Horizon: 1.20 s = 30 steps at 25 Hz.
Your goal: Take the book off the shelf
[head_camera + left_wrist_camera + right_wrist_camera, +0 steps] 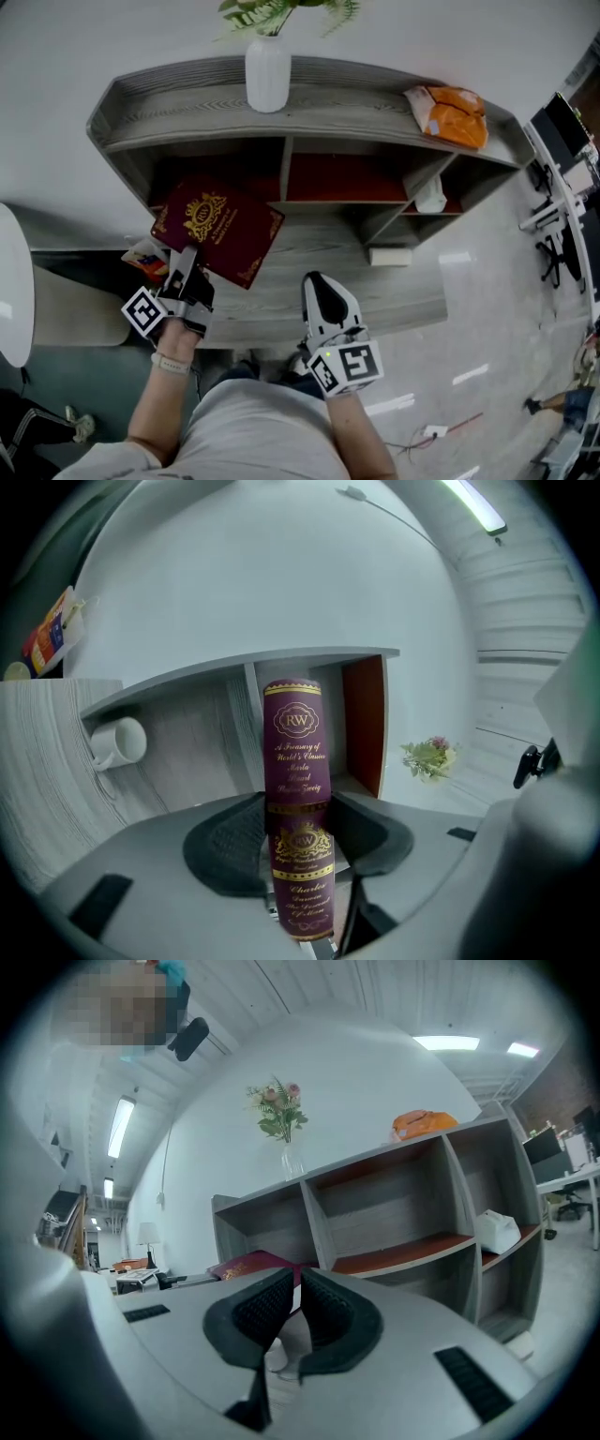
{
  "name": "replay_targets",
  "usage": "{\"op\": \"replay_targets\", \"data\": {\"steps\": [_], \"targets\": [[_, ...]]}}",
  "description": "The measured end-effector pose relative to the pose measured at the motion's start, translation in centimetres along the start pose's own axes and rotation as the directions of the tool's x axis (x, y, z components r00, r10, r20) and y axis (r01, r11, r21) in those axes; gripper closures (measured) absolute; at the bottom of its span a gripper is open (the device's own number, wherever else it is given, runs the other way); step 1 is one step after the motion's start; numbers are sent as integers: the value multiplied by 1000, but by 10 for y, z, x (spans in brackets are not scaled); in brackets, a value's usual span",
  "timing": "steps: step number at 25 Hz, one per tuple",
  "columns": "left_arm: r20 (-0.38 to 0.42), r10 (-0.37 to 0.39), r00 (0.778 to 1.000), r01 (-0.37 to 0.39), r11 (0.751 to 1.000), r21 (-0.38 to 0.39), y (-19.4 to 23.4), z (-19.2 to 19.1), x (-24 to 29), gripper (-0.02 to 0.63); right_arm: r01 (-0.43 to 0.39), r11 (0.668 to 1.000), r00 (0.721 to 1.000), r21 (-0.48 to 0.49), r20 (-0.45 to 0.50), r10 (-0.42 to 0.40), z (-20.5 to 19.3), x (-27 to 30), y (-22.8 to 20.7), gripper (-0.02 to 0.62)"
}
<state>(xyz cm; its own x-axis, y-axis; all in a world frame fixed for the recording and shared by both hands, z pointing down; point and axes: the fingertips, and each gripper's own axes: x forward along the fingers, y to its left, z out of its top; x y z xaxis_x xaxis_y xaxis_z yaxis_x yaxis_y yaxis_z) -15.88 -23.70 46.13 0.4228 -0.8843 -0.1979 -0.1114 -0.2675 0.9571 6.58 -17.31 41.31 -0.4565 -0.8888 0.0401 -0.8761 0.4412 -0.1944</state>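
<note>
Left gripper's (pixel 298 803) fingers (pixel 230 841) are clamped on the spine of a maroon book (pixel 297 742), one dark pad on each side, pressing right on it. The spine has gold lettering and an "RW" crest, and it sticks up well past the fingertips.

In the head view the left gripper (pixel 187 258) has the book (pixel 217 230) by its lower edge. The book is out of the grey wooden shelf (pixel 328 117), front cover up with a gold emblem, tilted at an angle in front of the left compartment and over the lower ledge. Can't tell if a corner touches anything.

Right gripper (pixel 292 1283) has its fingers (pixel 253 1312) pretty much closed, just a thin slit between the pads and nothing in there. From above it (pixel 319 286) sits over the ledge, to the right of the book and not touching it.

Further out:
- a white mug (pixel 122 742) lies on its side in a compartment
- a white vase (pixel 268 73) with greenery stands on top of the shelf
- an orange bag (pixel 450 114) sits at the right end of the top
- a white pack (pixel 430 197) is in the right compartment
</note>
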Motion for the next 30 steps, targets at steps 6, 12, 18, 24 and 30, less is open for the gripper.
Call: {"op": "replay_targets", "data": {"steps": [6,12,18,24,30], "targets": [[-46,1,999,-1,1000,-9,-2,-14,-20,391,-6,1000,1000,11,15,6,2,1,1,565],[-119,-1,993,-2,1000,-18,-7,-37,-24,391,15,1000,999,18,31,-15,6,-2,-3,565],[-208,6,978,-15,999,-41,-11,-69,-21,391,70,997,996,22,53,-71,13,-16,-17,565],[-319,4,948,-29,997,-75,-7,-113,-13,391,155,987,985,30,70,-157,18,-38,-40,565],[-426,-14,904,-33,994,-102,-11,-152,0,391,248,968,964,43,85,-251,21,-65,-62,565]]}}
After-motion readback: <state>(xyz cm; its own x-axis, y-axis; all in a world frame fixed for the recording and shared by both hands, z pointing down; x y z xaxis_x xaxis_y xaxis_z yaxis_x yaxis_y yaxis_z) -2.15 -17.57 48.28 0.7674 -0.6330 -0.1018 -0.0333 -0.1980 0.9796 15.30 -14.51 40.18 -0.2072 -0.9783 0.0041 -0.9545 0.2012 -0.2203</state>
